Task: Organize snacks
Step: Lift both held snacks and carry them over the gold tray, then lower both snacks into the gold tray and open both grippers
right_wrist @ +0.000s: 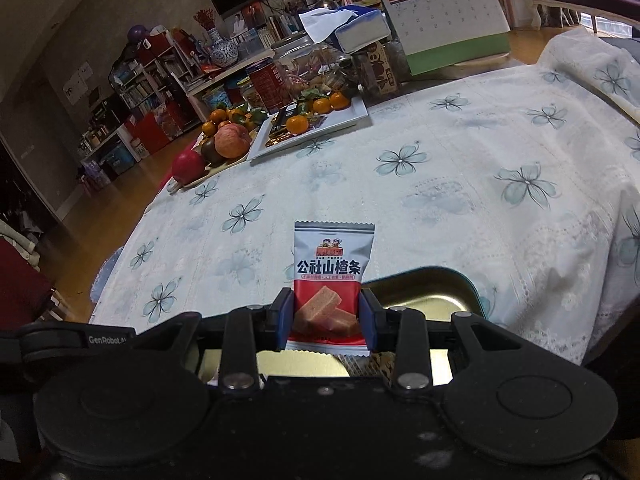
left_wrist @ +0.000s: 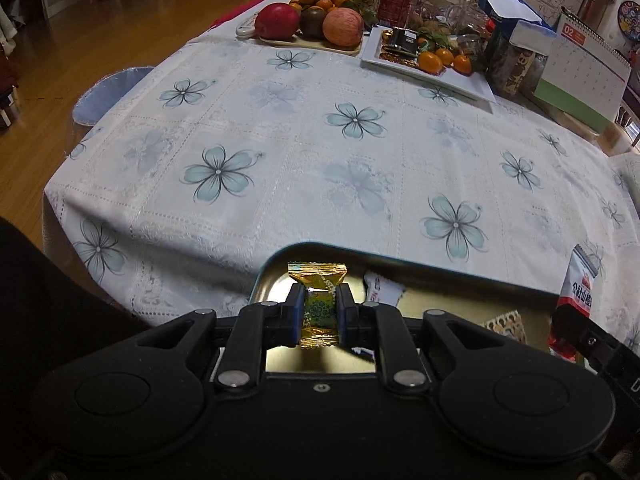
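Flowered tablecloth [left_wrist: 280,184] beyond; left gripper [left_wrist: 319,312] clamping gold candy [left_wrist: 318,306], right gripper [right_wrist: 326,316] clamping hawthorn packet [right_wrist: 332,272], both over part-filled tin [left_wrist: 440,270], unreleased.

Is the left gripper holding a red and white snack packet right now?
No, the left gripper is clamped on a gold and green wrapped candy above the metal tin.
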Tool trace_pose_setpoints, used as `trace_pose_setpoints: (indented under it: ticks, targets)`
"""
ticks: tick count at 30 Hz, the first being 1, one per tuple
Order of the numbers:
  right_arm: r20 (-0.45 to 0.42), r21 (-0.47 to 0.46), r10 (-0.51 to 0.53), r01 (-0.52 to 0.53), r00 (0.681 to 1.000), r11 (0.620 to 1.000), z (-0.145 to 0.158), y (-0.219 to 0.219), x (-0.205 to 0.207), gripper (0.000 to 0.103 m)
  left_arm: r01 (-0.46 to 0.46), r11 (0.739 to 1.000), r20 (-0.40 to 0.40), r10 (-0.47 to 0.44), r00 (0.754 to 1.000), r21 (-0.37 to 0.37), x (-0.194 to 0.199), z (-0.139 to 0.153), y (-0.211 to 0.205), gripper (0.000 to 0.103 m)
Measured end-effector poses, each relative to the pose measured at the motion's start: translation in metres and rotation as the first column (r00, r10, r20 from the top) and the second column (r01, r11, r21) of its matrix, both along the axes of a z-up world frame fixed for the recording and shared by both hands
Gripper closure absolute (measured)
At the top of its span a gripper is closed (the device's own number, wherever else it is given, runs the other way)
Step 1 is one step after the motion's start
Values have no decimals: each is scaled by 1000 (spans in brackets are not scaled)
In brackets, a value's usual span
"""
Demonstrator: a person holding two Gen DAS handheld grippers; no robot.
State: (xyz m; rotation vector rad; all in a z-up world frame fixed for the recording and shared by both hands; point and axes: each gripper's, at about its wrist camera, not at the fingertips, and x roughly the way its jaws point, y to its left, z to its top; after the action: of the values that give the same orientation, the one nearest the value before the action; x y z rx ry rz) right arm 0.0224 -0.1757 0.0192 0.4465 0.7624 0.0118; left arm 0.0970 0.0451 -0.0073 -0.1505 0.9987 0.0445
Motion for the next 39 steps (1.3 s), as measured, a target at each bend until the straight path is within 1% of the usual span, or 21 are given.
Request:
trace_pose_setpoints:
  ticks: [5, 11, 15, 18, 22, 24, 26, 28, 32, 35, 39]
  targets:
    - [20, 24, -28, 27, 999, 999, 5, -6, -21, 66, 24, 999, 15, -24, 1000, 25, -21, -2, -9, 82]
    - [50, 35, -37, 35, 998, 999, 11, -7, -30, 66, 61, 997, 40, -63, 997, 48, -36, -1, -18, 82]
    - [43, 39, -22, 20, 999, 999, 11, -4, -35, 66, 80, 996, 28, -81, 996, 36, -40, -3, -20, 82]
    - [35, 48, -16, 14, 999, 999, 9, -5, -35, 66, 83, 997, 28, -83, 996, 6, -39, -4, -18, 82]
    - [26, 52, -34, 33, 999, 998, 6, -7, -33, 66, 56, 997, 27, -55, 998, -59, -34, -4, -10, 82]
    - [6, 74, -44, 44, 999, 996, 3, -10, -30, 66, 30, 995, 19, -28, 999, -93, -30, -6, -4, 82]
    - [-13, 96, -54, 55, 998, 994, 0, -11, -29, 66, 4, 994, 13, -3, 1000, -110, -26, -7, -1, 82]
    - [-22, 102, -57, 59, 998, 993, -1, -11, -28, 66, -20, 993, 4, 20, 1000, -115, -21, -10, 1, 82]
    - [-19, 83, -44, 46, 999, 995, -1, -7, -28, 66, -55, 991, -14, 54, 998, -121, -13, -16, 1, 81]
    - [-17, 65, -32, 33, 999, 997, -1, -4, -28, 66, -91, 991, -26, 89, 996, -99, -11, -19, 1, 78]
    - [-17, 65, -18, 20, 1000, 998, -1, -4, -27, 66, -95, 991, -45, 91, 995, -99, -12, -20, 4, 75]
